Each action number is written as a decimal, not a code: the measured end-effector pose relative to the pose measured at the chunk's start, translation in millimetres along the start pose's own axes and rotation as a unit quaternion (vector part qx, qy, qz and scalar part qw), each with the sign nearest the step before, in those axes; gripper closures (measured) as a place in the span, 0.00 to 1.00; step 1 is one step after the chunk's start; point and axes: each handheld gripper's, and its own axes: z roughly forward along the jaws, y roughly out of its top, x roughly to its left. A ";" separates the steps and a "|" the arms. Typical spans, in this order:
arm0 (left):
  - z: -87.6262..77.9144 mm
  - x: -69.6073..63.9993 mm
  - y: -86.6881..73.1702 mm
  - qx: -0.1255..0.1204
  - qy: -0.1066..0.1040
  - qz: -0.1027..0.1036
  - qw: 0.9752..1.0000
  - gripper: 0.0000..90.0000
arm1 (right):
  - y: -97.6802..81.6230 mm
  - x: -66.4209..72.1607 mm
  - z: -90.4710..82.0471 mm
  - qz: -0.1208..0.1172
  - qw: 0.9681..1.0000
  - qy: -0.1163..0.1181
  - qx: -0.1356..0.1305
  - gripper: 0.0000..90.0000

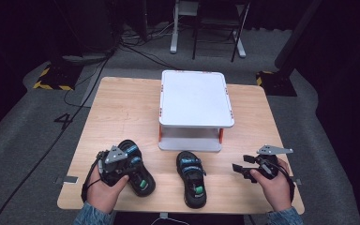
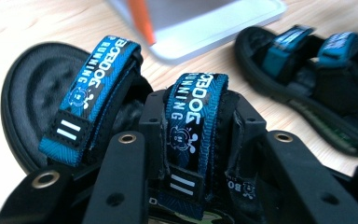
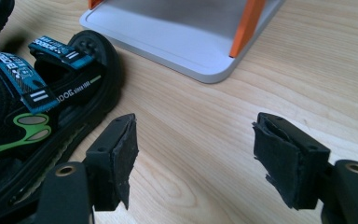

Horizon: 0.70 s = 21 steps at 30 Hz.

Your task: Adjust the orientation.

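Note:
Two black sandals with blue straps lie on the wooden table [image 1: 122, 108]. The left sandal [image 1: 138, 176] is under my left hand. My left gripper [image 1: 122, 164] is shut on the rear blue strap of the left sandal [image 2: 196, 107], with the black jaws pressing on both sides of the strap. The right sandal [image 1: 192, 180] lies flat at the table's front centre, also seen as the sandal [image 2: 317, 79] to the right. My right gripper [image 1: 242, 168] hovers near the front right, open, with bare wood between its pads [image 3: 123, 156]; the right sandal [image 3: 32, 107] lies to its left.
A white two-tier stand [image 1: 196, 98] with orange posts sits at the table's middle back, its lower shelf [image 3: 168, 37] close beyond both sandals. Chair legs and cables are on the floor behind the table.

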 end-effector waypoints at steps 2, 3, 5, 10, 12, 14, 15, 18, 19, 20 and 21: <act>5.7 -2.8 6.9 -0.003 -0.010 0.014 1.000 0.72 | -2.9 -0.4 -3.1 0.004 1.000 -0.004 -0.001 0.34; 8.5 -4.2 10.3 -0.004 -0.015 0.021 1.000 0.72 | -4.3 -0.6 -4.2 0.004 1.000 -0.005 -0.003 0.34; 14.2 -6.6 16.8 -0.003 -0.024 0.032 0.999 0.72 | -7.5 -0.1 -7.0 0.007 1.000 -0.008 -0.001 0.34; 30.8 -12.1 31.7 0.001 -0.053 0.074 0.996 0.72 | -16.3 0.2 -14.4 0.013 1.000 -0.015 0.000 0.34; 38.5 -15.5 37.9 0.003 -0.060 0.089 0.994 0.72 | -19.9 0.0 -18.1 0.017 1.000 -0.019 0.000 0.34; 44.1 -17.2 42.9 0.005 -0.064 0.104 0.992 0.71 | -23.7 0.2 -21.8 0.020 1.000 -0.024 -0.001 0.34; 47.6 -18.4 45.5 0.006 -0.071 0.107 0.992 0.71 | -25.8 0.3 -23.7 0.022 0.999 -0.025 0.000 0.34; 57.3 -20.4 53.8 0.006 -0.084 0.121 0.989 0.71 | -33.0 0.5 -29.4 0.027 0.999 -0.033 0.002 0.34; 60.5 -20.9 56.7 0.007 -0.088 0.126 0.988 0.71 | -35.6 0.0 -31.4 0.028 0.999 -0.035 0.001 0.34; 63.5 -21.5 59.6 0.007 -0.091 0.130 0.987 0.71 | -38.1 -0.4 -33.8 0.032 0.999 -0.038 0.002 0.34; 66.6 -22.1 62.3 0.005 -0.095 0.133 0.986 0.71 | -40.5 -1.1 -36.2 0.033 0.999 -0.041 0.001 0.34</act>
